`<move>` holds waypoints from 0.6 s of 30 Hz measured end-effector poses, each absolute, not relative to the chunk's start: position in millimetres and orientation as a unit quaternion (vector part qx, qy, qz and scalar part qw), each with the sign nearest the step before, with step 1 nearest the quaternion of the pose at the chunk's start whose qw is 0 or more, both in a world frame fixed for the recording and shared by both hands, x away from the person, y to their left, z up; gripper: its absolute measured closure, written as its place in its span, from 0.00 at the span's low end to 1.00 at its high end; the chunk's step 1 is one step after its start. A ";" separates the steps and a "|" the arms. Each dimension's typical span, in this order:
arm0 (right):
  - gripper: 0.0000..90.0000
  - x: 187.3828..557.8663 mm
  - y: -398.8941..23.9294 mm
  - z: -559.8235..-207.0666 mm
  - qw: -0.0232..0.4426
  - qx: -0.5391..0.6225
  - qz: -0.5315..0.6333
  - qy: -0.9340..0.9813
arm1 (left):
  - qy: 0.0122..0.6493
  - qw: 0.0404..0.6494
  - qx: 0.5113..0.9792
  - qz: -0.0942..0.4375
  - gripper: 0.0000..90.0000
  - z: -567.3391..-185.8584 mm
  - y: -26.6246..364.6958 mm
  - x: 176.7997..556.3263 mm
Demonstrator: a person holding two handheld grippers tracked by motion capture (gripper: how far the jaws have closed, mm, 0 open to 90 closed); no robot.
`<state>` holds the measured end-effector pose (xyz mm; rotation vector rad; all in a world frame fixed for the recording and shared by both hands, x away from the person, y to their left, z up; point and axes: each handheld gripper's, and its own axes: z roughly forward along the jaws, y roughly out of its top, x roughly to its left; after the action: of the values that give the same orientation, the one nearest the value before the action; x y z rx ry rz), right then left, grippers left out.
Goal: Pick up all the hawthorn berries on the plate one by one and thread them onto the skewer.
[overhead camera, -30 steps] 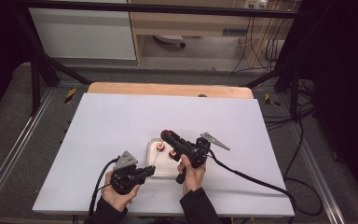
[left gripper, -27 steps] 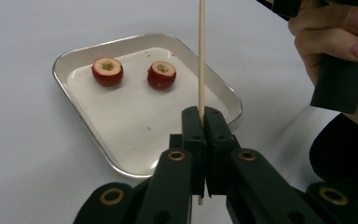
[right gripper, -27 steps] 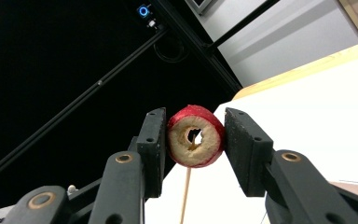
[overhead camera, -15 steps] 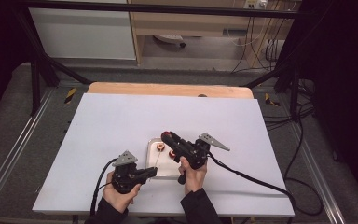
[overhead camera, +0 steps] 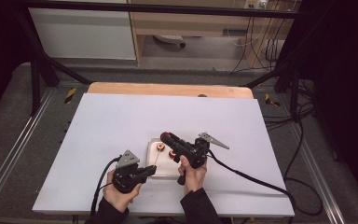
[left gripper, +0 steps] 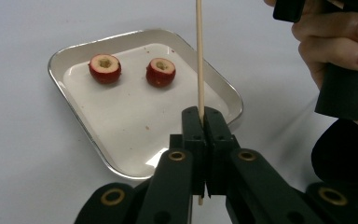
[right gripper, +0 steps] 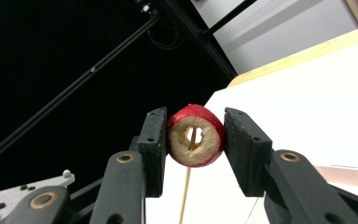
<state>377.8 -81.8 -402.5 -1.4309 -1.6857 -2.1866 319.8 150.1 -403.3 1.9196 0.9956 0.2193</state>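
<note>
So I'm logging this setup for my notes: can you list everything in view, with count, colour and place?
fruit pieces: three, red, cored; two on the tray, one in the right tool
skewer: one, pale wood, upright in the left tool
tray: one, white, mid-mat
mat: one, white, over the table
table: one, wooden edge at the far side
left tool: black, shut on the skewer
right tool: black, shut on a fruit piece

A thin wooden skewer (left gripper: 199,56) stands upright; a cored red fruit (right gripper: 196,135) sits raised with the skewer showing through its hole.
</note>
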 end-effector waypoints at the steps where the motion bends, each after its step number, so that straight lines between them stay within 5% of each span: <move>1: 0.68 377.8 -82.1 -402.2 0.018 -0.459 -0.703 -0.543 | 0.407 0.470 0.778 0.089 0.99 -402.5 151.2 320.0; 18: 0.69 380.7 -83.6 -399.2 0.046 -0.469 -0.706 -0.530 | 0.404 0.488 0.764 0.118 0.99 -397.0 146.6 319.1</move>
<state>380.7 -83.6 -399.2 -1.4304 -1.6163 -2.1535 319.1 146.6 -397.0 1.8583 0.9822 0.2861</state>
